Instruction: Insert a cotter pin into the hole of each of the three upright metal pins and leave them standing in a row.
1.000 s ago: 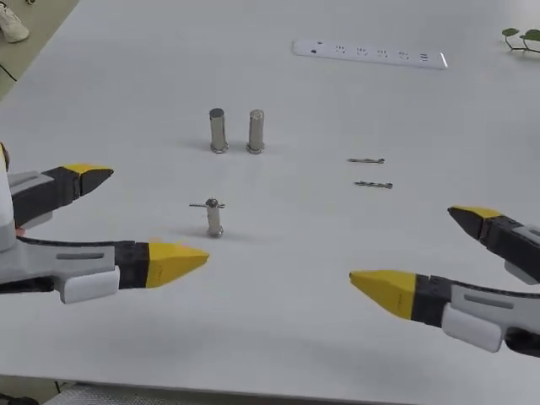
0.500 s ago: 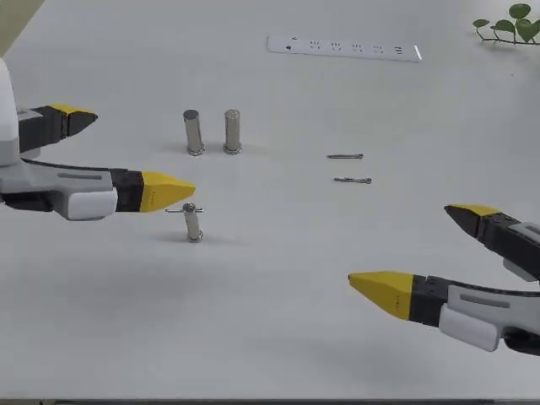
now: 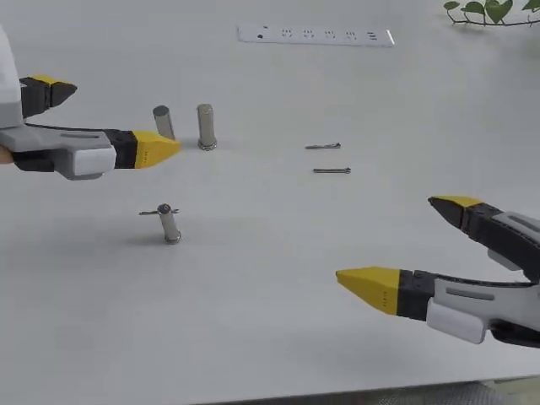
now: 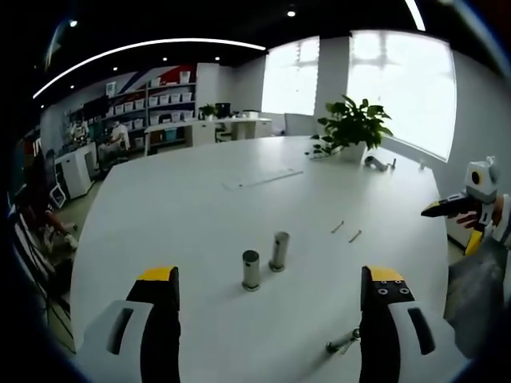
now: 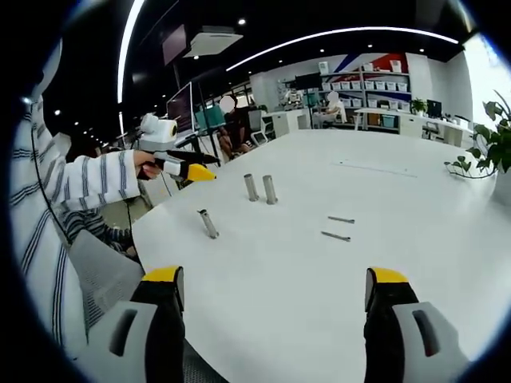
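Observation:
Two bare metal pins (image 3: 206,126) (image 4: 279,250) stand upright side by side at the back left of the white table. A third pin (image 3: 169,224) stands nearer me with a cotter pin through its top. Two loose cotter pins (image 3: 323,146) (image 3: 332,170) lie to the right of the pair. My left gripper (image 3: 114,118) is open, and its near fingertip overlaps the left bare pin (image 3: 161,120). In the left gripper view the pair sits between the jaws, ahead of the left gripper (image 4: 270,279). My right gripper (image 3: 392,240) (image 5: 275,279) is open and holds nothing, near the front right.
A white power strip (image 3: 315,35) lies at the far side of the table (image 3: 270,321), with a green plant (image 3: 481,10) at the far right corner. A person's striped sleeve (image 5: 88,187) shows behind the left gripper in the right gripper view.
My left gripper has moved away from me, from beside the pin with the cotter pin to the two bare pins. The head camera has panned right. The right gripper has hardly moved.

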